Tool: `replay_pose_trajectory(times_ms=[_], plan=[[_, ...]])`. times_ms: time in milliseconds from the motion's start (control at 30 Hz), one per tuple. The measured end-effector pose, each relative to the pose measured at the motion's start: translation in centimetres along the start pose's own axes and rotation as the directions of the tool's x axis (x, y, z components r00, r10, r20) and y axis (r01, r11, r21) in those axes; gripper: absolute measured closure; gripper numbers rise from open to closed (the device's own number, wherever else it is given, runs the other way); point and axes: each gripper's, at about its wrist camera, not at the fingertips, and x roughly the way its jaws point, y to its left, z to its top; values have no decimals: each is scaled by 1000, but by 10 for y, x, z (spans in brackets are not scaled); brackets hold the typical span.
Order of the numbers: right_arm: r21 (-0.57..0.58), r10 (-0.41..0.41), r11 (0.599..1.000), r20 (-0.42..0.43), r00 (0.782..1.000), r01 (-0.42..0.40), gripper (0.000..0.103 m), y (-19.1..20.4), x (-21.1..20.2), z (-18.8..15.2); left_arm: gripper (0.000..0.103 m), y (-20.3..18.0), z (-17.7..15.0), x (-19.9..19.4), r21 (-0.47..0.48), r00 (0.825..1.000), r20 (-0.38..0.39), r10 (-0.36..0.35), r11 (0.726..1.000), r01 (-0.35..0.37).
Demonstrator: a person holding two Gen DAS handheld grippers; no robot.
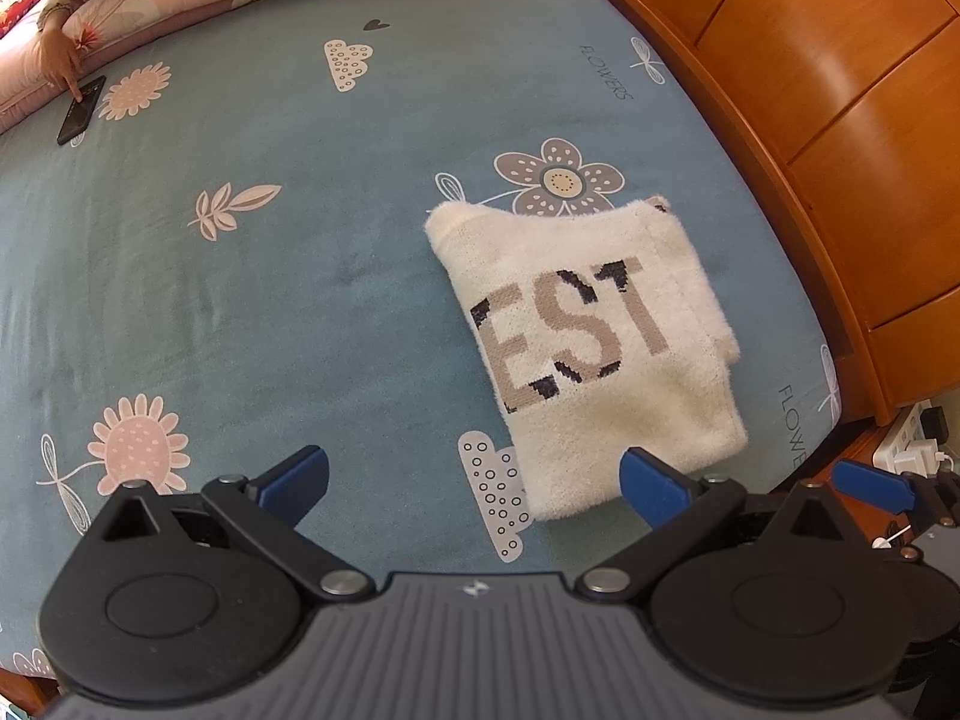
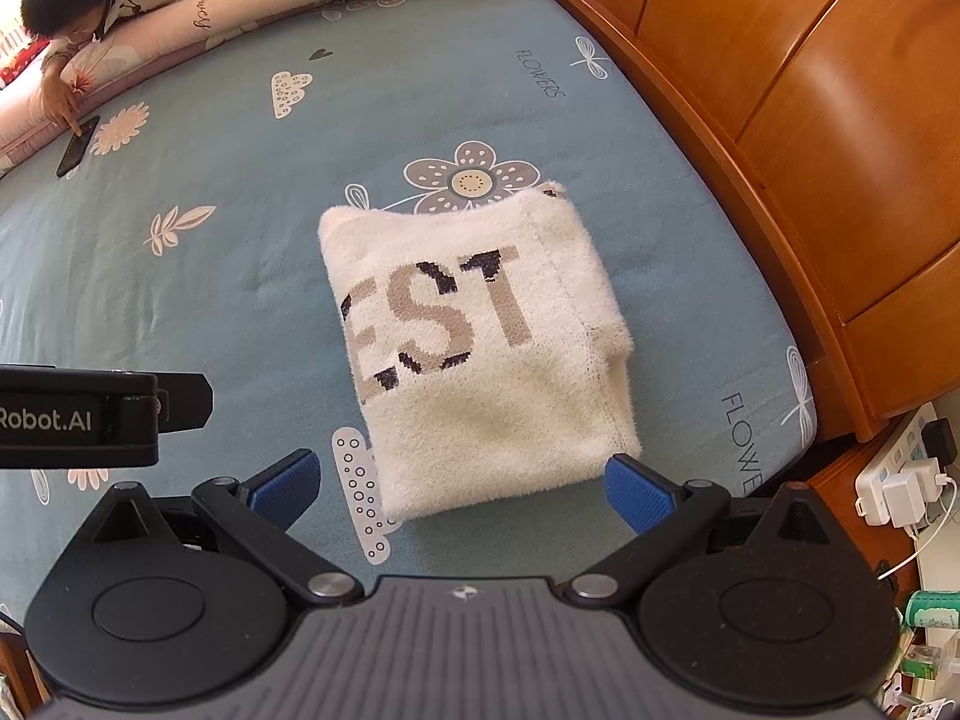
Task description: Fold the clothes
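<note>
Lying folded near the bed's [image 2: 198, 276] headboard edge, soft, light sweater [image 2: 480, 372] invites a hem-corner grip; left gripper [image 1: 474, 480] and right gripper [image 2: 462, 483] gape, holding nothing.

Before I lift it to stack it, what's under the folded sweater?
Only the bedsheet shows around the sweater; its edges overlap a printed flower and a dotted cloud. Anything beneath the sweater or between its folds is hidden.

Folded sweater [image 2: 480, 354] lies on bed [image 2: 240, 276] near headboard [image 2: 810, 138] at right; phone [image 2: 77, 147] far left, pillows [image 2: 252, 6] behind.
</note>
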Motion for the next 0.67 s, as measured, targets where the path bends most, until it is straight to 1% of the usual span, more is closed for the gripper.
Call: replay_pose_trajectory(times_ms=[133,367,467,533,600,667], plan=[[0,3,1000,-4,1000,-3,1,0,2,-1,1,0,-2,2,9,1000,2,12,1000,-12],[5,-9,1000,-16,1000,9,1,-1,6,-3,1,0,-4,2,22,1000,17,-1,1000,1],[5,-18,1000,-16,1000,18,1,-1,6,-3,1,1,-4,1,18,999,33,7,1000,-8],[3,-20,1000,-16,1000,20,1,0,7,-3,1,1,-3,1,16,1000,28,4,1000,-5],[4,-22,1000,-13,1000,22,1,0,6,-3,1,1,-3,1,22,999,34,23,999,-23],[1,-21,1000,-13,1000,21,1,1,6,-3,1,0,-3,2,38,1000,22,12,999,-13]])
